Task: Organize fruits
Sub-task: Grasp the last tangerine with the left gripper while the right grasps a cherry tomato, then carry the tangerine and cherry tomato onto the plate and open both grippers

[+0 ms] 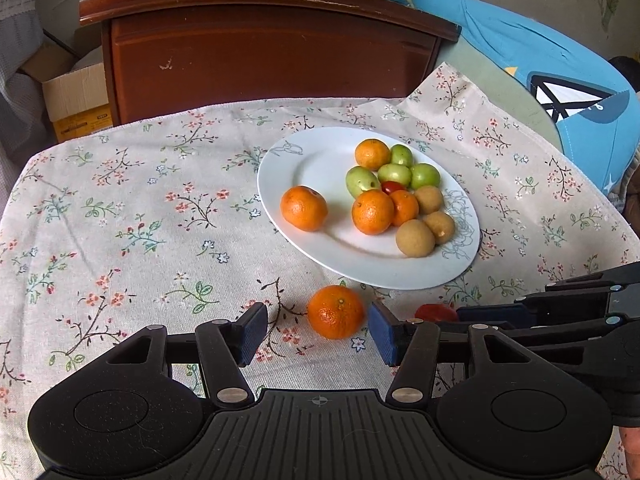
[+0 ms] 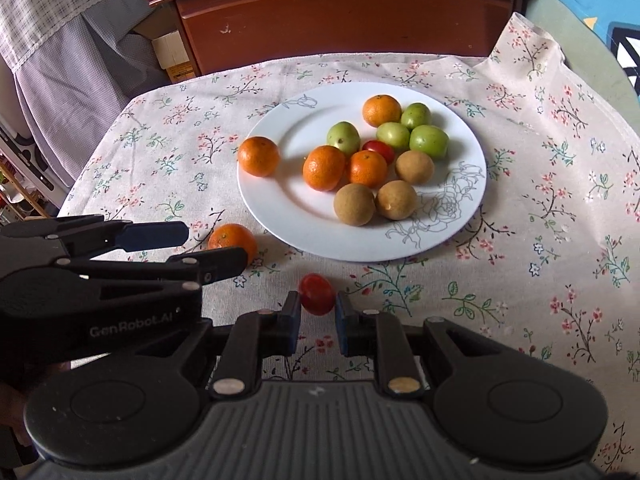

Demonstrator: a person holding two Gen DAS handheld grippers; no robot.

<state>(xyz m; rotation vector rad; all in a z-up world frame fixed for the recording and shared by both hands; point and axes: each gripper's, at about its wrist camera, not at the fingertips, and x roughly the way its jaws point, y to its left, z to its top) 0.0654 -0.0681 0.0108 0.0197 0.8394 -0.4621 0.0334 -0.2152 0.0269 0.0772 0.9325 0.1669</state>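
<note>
A white plate (image 1: 316,160) (image 2: 280,196) on the flowered cloth holds several tangerines, green fruits, brown fruits and a small red tomato (image 2: 379,149). One tangerine (image 1: 336,312) (image 2: 230,240) lies loose on the cloth in front of the plate. My left gripper (image 1: 317,330) is open, its blue pads on either side of this tangerine, not touching it. A second red tomato (image 2: 317,294) (image 1: 435,313) lies on the cloth. My right gripper (image 2: 318,307) has its pads close on both sides of this tomato; I cannot tell whether they grip it.
A brown wooden cabinet (image 1: 272,52) stands behind the table. A cardboard box (image 1: 76,96) sits to its left. Blue fabric (image 1: 560,80) lies at the right. The cloth-covered table edge curves at the left (image 1: 24,168).
</note>
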